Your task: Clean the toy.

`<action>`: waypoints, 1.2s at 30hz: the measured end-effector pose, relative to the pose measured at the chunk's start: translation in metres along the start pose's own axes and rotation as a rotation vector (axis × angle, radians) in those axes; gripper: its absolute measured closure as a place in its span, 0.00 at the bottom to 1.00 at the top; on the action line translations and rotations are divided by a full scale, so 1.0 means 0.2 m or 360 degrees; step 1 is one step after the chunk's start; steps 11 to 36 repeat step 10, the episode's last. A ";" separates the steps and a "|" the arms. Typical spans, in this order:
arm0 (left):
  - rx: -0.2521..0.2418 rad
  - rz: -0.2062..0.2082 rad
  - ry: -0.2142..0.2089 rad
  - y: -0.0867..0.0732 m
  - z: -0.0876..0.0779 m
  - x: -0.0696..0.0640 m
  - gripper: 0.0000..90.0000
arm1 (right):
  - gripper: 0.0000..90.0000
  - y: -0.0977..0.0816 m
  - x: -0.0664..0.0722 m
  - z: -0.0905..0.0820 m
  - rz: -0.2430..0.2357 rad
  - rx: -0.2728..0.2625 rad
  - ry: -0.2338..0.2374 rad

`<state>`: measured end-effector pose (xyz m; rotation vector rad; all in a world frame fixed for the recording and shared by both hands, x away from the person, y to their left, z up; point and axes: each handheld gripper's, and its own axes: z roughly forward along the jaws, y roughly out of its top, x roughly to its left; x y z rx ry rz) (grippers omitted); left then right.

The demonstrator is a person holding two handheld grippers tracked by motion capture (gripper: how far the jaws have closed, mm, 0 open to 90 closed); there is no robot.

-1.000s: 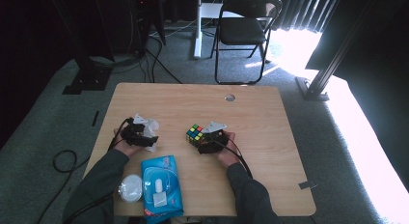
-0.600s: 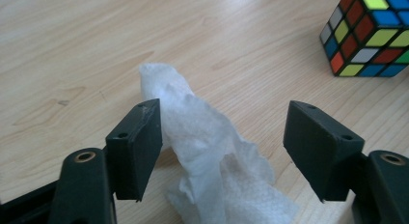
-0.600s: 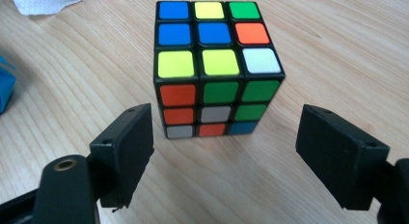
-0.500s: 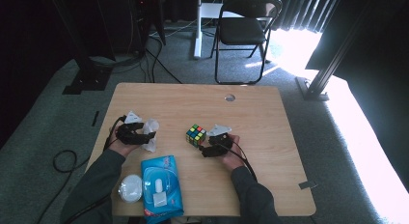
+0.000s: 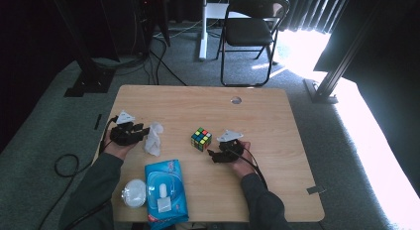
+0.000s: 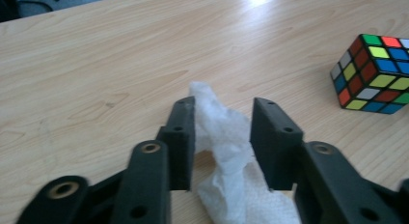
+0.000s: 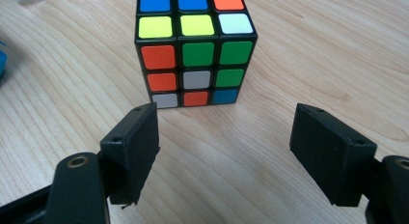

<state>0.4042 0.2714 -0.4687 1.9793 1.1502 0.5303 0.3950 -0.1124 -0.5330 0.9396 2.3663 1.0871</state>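
Since the earlier frames: right gripper (image 5: 214, 153) drawn back from the puzzle cube (image 5: 201, 139); left gripper (image 5: 143, 134) closing in on the white wipe (image 5: 153, 139).

Item, step in hand: picking up the wipe, well left of the cube on the table (image 5: 277, 141). Left jaws have just been narrowing, wipe between them, one pad (image 6: 183, 137) touching, grip not yet firm. Right jaws have just been closing slightly, stand apart, empty, just short of the cube. Next move, likely: pinch the wipe fully, lift, carry toward the cube.
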 end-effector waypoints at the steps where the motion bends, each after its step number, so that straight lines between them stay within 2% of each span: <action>1: 0.0007 -0.0003 0.0006 0.00 0.00 0.01 0.74 | 0.28 0.00 0.00 0.00 0.0002 -0.0002 -0.0001; 4: 0.0005 -0.0025 0.0020 0.00 -0.01 0.02 0.78 | 0.28 0.00 -0.01 -0.01 0.0004 -0.0006 -0.0004; 8: -0.0004 -0.0049 0.0019 -0.01 -0.01 0.04 0.77 | 0.28 0.00 -0.01 -0.01 0.0001 0.0002 0.0000; 36: -0.0004 -0.0049 0.0020 -0.01 -0.01 0.04 0.76 | 0.28 0.00 -0.02 -0.01 0.0010 -0.0001 -0.0006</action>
